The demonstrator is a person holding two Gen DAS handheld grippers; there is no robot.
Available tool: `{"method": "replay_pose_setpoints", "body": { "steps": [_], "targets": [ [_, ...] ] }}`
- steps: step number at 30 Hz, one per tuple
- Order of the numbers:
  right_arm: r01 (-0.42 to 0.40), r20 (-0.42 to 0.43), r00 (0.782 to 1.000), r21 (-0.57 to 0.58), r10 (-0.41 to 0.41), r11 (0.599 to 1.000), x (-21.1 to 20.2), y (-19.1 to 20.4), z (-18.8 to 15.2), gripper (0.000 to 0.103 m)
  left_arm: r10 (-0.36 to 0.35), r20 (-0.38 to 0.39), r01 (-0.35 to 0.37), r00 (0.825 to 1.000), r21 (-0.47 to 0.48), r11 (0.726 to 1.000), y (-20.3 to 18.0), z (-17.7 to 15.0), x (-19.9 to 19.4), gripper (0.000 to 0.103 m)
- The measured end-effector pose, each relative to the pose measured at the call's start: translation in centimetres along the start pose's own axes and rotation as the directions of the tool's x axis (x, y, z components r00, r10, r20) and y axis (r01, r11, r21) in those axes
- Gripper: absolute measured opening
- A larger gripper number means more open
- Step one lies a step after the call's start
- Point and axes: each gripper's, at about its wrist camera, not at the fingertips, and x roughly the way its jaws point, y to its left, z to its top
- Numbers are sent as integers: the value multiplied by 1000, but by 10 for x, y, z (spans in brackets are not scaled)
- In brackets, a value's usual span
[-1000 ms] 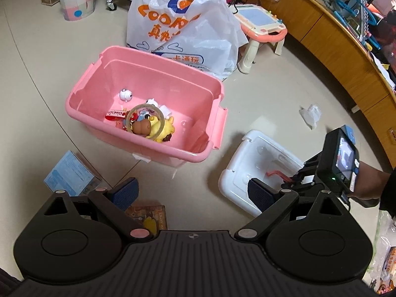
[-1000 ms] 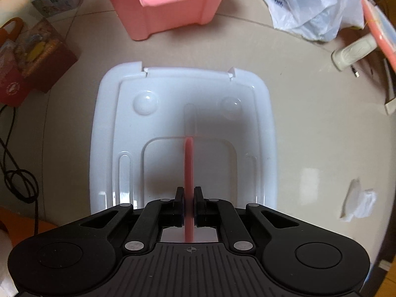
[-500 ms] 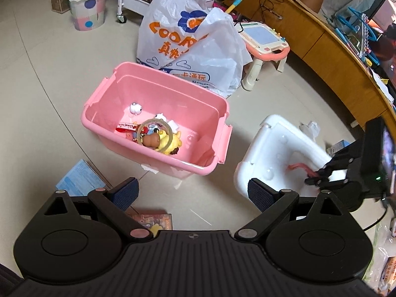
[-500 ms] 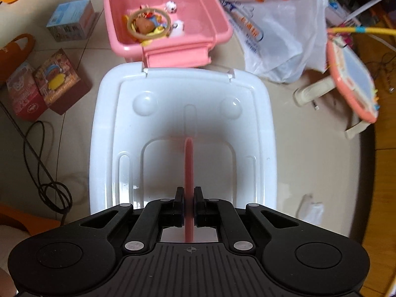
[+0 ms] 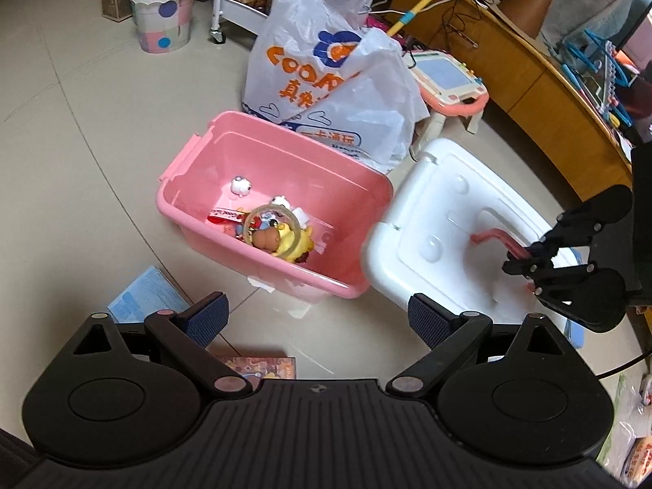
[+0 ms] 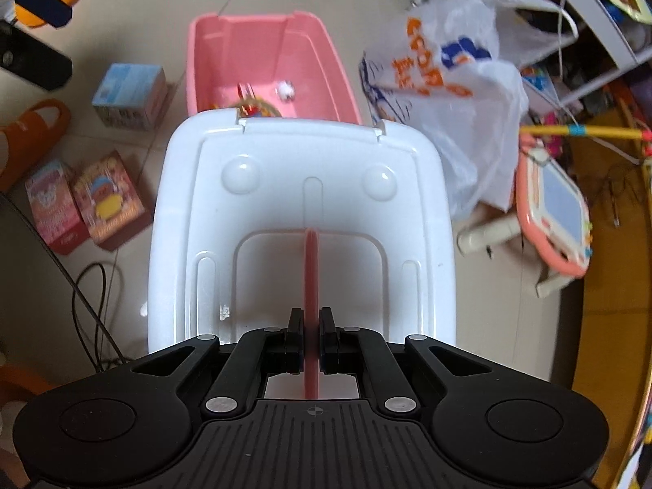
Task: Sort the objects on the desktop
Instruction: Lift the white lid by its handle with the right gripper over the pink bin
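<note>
Both jaws of my right gripper (image 6: 311, 346) pinch the pink handle (image 6: 311, 277) of the white lid (image 6: 301, 203), held tilted ahead. Beyond its far edge: pink bin (image 6: 261, 53) with toys. Left gripper (image 5: 318, 318) spread, idle. Next, I judge: lower lid squarely onto bin.
</note>
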Motion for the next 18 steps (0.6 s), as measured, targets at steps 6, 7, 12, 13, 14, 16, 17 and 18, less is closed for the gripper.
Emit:
{"method": "replay_pose_setpoints", "body": {
  "steps": [6,7,12,13,14,16,17,18],
  "targets": [
    [-18,30,999,-52,20,998,7,6,40,5,16,-2,-16,1000,-31,999,11,2,3,97],
    [-21,34,999,-62,23,998,9,7,47,5,19,-3,-20,1000,-37,999,13,2,3,97],
    [-34,60,997,-109,41,993,19,17,83,5,27,8,-26,1000,-65,998,22,4,3,97],
    [-36,65,997,-117,44,992,21,20,89,5,29,13,-28,999,-74,997,25,4,2,97],
    [-37,69,997,-125,46,991,23,22,95,5,34,17,-32,999,-82,996,28,5,3,97],
    [-39,77,996,-141,50,989,28,26,108,5,51,18,-49,999,-105,993,34,5,4,97],
    [-40,80,995,-149,52,988,30,28,114,5,58,17,-56,998,-117,992,38,6,5,97],
    [-40,83,995,-155,53,987,32,31,120,5,61,15,-59,998,-126,990,41,6,6,97]
  ]
}}
